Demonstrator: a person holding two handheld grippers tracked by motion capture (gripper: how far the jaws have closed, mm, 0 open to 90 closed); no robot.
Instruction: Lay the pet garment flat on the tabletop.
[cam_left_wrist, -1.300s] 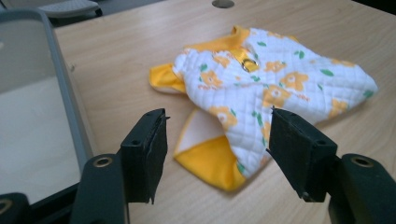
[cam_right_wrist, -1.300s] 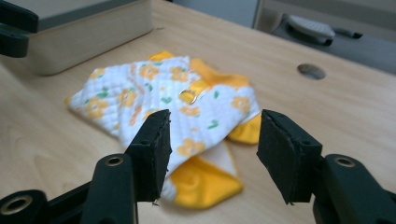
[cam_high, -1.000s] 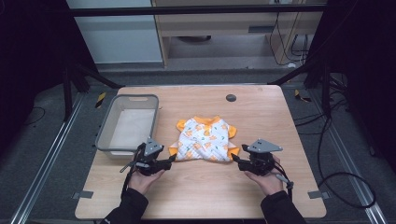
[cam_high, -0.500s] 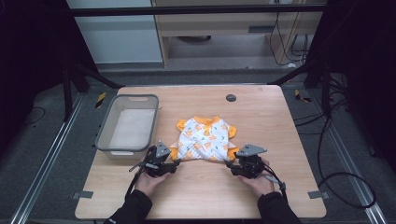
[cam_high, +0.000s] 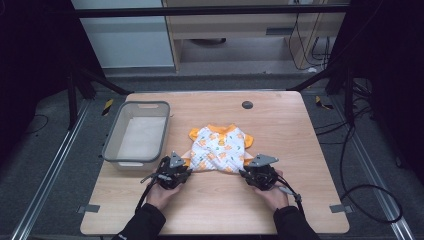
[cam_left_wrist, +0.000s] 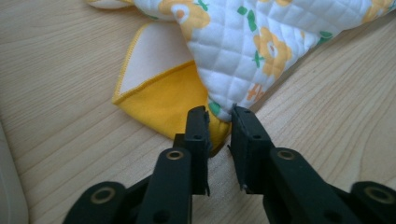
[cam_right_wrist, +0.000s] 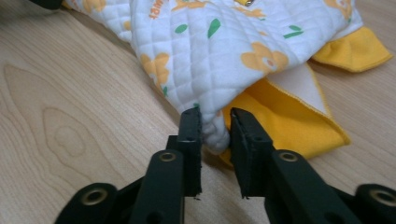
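Light wooden table (cam_high: 300, 130) on a grey floor, dark frame posts to either side. Near the table's middle we note a small white quilted garment with orange flower print and yellow-orange trim (cam_high: 220, 147), lying flat. To its left stands a grey rectangular plastic tub (cam_high: 137, 132); a small dark round disc (cam_high: 247, 105) sits toward the far edge.

We record the left gripper (cam_high: 176, 171) at the garment's near left corner. In the left gripper view, its jaws (cam_left_wrist: 219, 119) are nearly together, pinching the white quilted corner and the yellow trim.

The right gripper (cam_high: 257, 173) is at the near right corner. In the right gripper view, its jaws (cam_right_wrist: 214, 122) clamp a rounded fold of white quilted fabric, with the yellow lining just beside it.
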